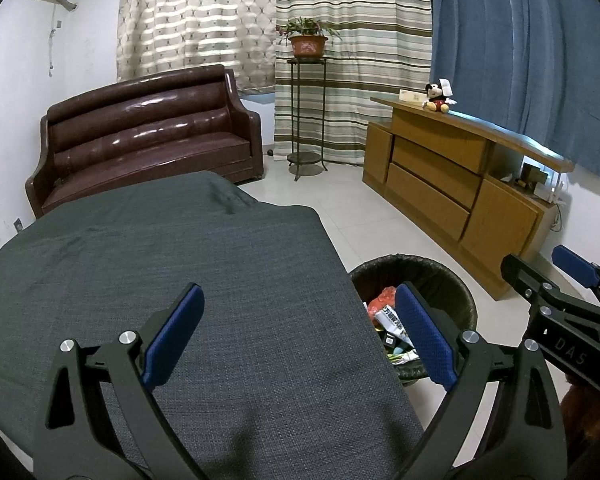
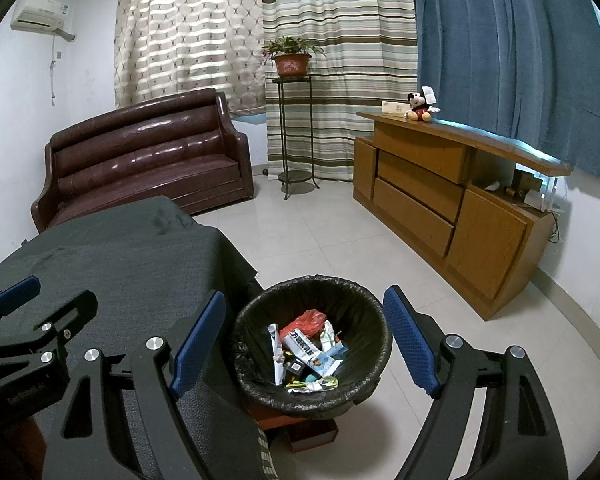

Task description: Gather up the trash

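Observation:
A round bin with a black liner [image 2: 364, 376] stands on the floor beside the table and holds several wrappers and packets [image 2: 306, 350]. My right gripper [image 2: 306, 344] is open and empty, hovering above the bin. My left gripper [image 1: 300, 332] is open and empty above the table's right edge, with the bin [image 1: 440, 280] just past its right finger. The right gripper also shows in the left wrist view [image 1: 556, 276], and the left gripper shows at the left of the right wrist view [image 2: 44, 300].
The table carries a dark grey cloth [image 1: 160, 248]. A brown leather sofa [image 1: 148, 132] stands behind it. A plant stand with a potted plant [image 1: 306, 44] is by the curtains. A wooden cabinet [image 1: 452, 184] with a Mickey toy [image 1: 438, 98] lines the right wall.

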